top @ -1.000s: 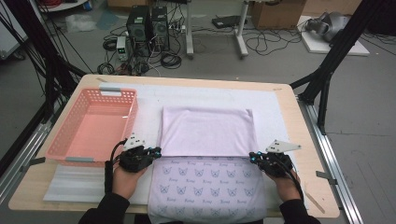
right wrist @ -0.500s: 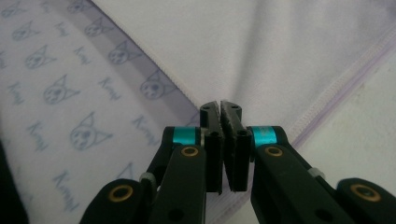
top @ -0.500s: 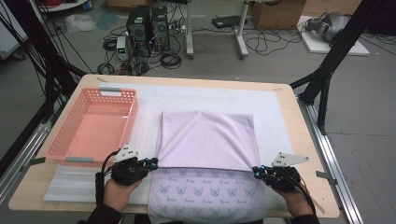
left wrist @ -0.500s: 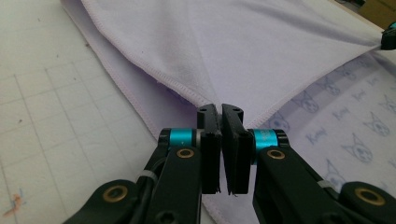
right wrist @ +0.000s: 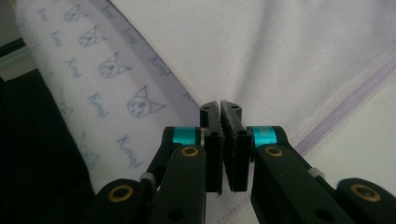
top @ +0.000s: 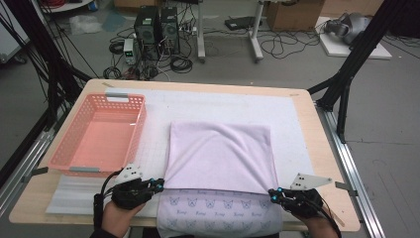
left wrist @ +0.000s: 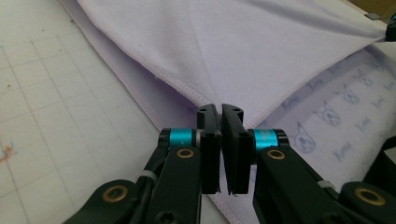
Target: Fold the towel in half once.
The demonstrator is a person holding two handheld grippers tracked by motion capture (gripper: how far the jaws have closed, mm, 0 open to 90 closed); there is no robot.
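Lilac towel, folded at frame centre: we note its near corners pinched by left gripper and right gripper.

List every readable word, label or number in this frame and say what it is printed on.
"Kuromi", as best it reads: a small cursive word repeated between cartoon cat-like faces on the printed side of the lilac folded towel, also seen in the left gripper view; its letters are soft.
Pink plastic basket: grey end strips, no text legible.
Black computer towers on the floor: too small to read.
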